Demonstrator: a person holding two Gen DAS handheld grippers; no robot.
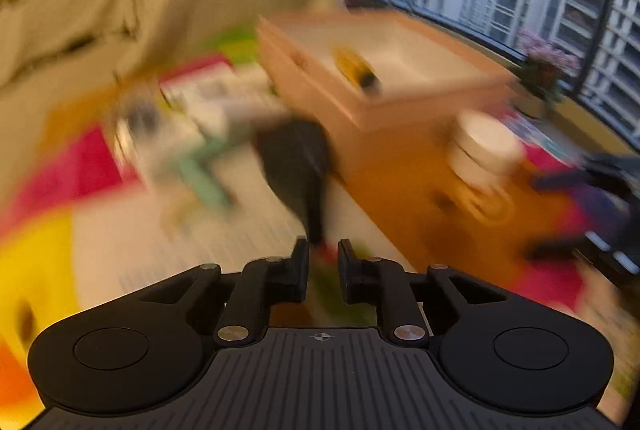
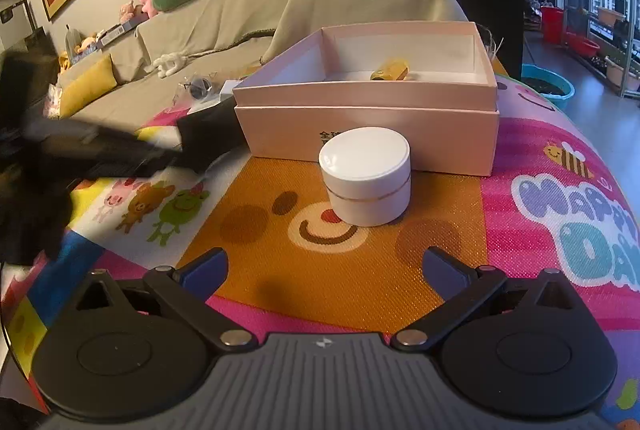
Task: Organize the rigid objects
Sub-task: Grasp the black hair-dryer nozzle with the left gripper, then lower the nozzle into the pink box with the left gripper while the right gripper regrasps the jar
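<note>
A white round jar (image 2: 366, 175) stands upright on the orange bear face of the play mat (image 2: 352, 270), just in front of the pink box (image 2: 368, 127) and close to touching its front wall. The box is open, and a small yellow object (image 2: 390, 69) lies on its floor toward the back. My right gripper (image 2: 340, 268) hangs short of the jar with its jaws spread wide and nothing between them. To the left of the box a black object (image 2: 208, 137) extends from my left gripper (image 1: 323, 262), whose jaws are drawn close together with a thin dark handle (image 1: 314, 213) running down between them; that view is heavily blurred, so I cannot tell whether they truly pinch it. From there the jar (image 1: 486, 145) sits to the right of the box (image 1: 384, 69), which shows the yellow object (image 1: 356, 69) inside. A beige-covered sofa (image 2: 224, 17) runs behind the mat, with cushions and plush toys on it.
</note>
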